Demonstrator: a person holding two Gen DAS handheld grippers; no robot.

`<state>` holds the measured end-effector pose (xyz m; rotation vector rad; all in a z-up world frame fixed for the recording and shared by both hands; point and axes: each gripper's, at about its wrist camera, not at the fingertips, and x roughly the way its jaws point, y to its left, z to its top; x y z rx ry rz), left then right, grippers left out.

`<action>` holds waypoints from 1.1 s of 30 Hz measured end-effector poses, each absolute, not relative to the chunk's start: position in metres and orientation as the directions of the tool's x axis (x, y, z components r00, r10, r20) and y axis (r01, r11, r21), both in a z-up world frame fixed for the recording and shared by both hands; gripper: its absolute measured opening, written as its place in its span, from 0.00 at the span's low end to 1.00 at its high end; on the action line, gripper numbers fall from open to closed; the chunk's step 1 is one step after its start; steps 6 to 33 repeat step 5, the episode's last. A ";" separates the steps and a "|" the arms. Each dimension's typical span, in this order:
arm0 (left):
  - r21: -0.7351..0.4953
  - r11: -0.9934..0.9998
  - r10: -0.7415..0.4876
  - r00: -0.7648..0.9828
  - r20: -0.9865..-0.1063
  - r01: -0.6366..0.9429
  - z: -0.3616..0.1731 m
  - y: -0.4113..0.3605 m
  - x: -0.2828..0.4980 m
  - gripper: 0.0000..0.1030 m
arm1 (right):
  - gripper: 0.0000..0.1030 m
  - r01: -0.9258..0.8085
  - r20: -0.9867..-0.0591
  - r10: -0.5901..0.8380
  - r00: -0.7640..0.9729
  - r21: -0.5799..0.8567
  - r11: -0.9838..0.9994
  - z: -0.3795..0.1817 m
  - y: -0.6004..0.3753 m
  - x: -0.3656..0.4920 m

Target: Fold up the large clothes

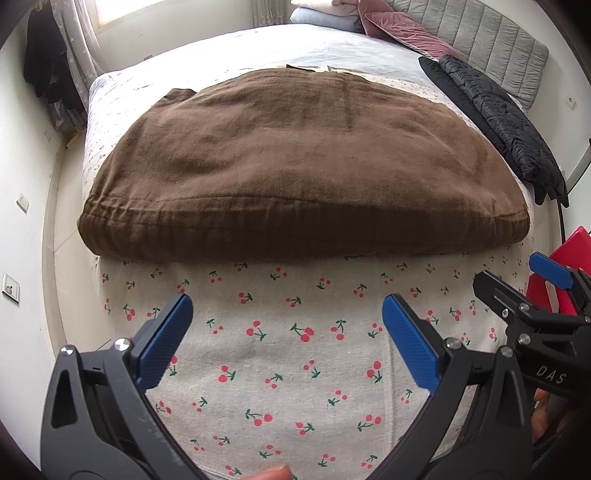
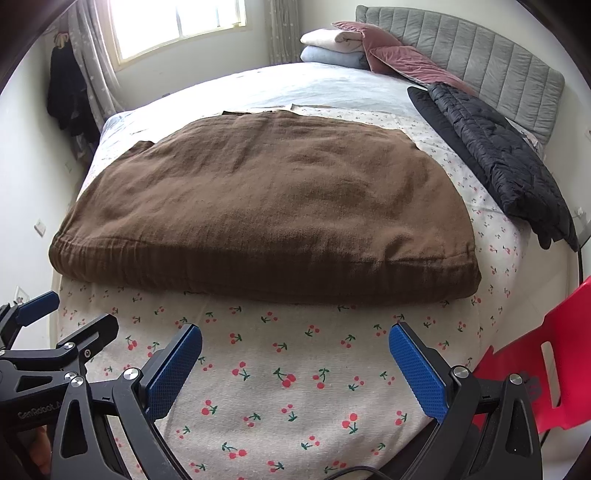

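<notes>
both tongs, left gripper (image 1: 287,317) and right gripper (image 2: 295,345), gape empty; grabbing one layer of the brown garment (image 1: 295,166) would unravel its fold.

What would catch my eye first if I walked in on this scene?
A big brown garment, folded flat, fills the middle of the bed on a cherry-print sheet. Nearer the camera, both the left gripper and right gripper hang open with blue fingers. A black quilted jacket lies along the bed's right side.

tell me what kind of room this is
Most likely a bedroom in a home. A bed with a cherry-print sheet and a grey padded headboard fills the view, folded blankets and pillows are stacked at its head, and a curtained window lights it.
</notes>
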<state>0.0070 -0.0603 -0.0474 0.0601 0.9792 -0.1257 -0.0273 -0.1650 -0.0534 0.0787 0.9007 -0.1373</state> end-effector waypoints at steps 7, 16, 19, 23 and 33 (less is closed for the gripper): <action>0.019 0.995 -0.036 0.538 -0.842 0.095 -0.061 -0.061 0.013 0.99 | 0.99 0.177 -0.801 -0.086 0.592 0.025 0.984 -0.067 -0.166 -0.020; 0.019 0.995 -0.036 0.538 -0.842 0.095 -0.061 -0.061 0.013 0.99 | 0.99 0.177 -0.801 -0.086 0.592 0.025 0.984 -0.067 -0.166 -0.020; 0.019 0.995 -0.036 0.538 -0.842 0.095 -0.061 -0.061 0.013 0.99 | 0.99 0.177 -0.801 -0.086 0.592 0.025 0.984 -0.067 -0.166 -0.020; 0.019 0.995 -0.036 0.538 -0.842 0.095 -0.061 -0.061 0.013 0.99 | 0.99 0.177 -0.801 -0.086 0.592 0.025 0.984 -0.067 -0.166 -0.020; 0.019 0.995 -0.036 0.538 -0.842 0.095 -0.061 -0.061 0.013 0.99 | 0.99 0.177 -0.801 -0.086 0.592 0.025 0.984 -0.067 -0.166 -0.020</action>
